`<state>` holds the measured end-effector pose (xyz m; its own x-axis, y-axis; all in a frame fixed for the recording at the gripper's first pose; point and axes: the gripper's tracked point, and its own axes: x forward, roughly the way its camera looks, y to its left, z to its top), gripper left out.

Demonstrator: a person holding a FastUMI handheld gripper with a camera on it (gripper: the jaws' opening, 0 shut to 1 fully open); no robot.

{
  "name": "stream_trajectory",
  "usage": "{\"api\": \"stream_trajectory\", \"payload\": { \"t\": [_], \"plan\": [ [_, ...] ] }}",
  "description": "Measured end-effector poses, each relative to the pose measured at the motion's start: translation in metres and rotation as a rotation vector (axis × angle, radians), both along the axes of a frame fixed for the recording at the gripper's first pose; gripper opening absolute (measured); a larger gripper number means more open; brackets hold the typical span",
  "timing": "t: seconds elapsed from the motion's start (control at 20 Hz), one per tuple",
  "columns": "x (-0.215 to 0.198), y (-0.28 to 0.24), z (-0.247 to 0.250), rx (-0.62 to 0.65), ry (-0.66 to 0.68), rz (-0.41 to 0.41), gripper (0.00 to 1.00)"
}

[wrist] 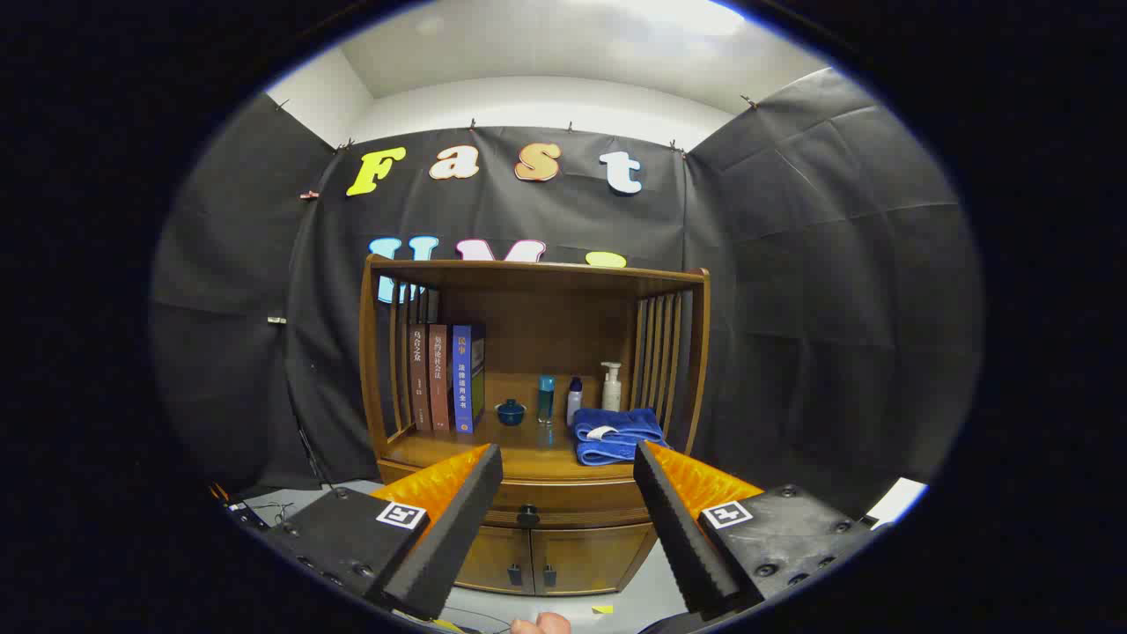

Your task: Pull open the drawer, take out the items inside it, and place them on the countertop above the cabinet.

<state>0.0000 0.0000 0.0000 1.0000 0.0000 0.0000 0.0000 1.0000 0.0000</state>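
Hand-held gripper (568, 493) gapes empty short of the cabinet; drawer (563, 509) under worktop (528, 458) front edge remains closed, nothing retrieved.

Bright ceiling light, sharp centre, bowed edges

Light falls from above the cabinet (534, 414), glaring white on the ceiling; the shelf interior under the cabinet's top board sits in soft shadow. Fisheye curvature bends the walls either side of the cabinet, and the open tool (568, 471) looms slightly soft.

Tool (568, 467) fingers spread wide, empty, framing closed drawer (563, 504) knob (527, 514) ahead.
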Motion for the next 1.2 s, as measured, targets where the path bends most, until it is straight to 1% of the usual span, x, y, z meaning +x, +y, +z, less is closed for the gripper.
{"api": "stream_trajectory", "payload": {
  "t": [0.95,1.05,1.2],
  "plan": [
    [-0.003,0.0,0.014,0.01,-0.039,-0.002,0.98],
    [0.006,0.001,0.002,0.02,-0.05,-0.006,0.98],
    [0.027,0.009,-0.037,0.026,-0.039,-0.002,0.98]
  ]
}}
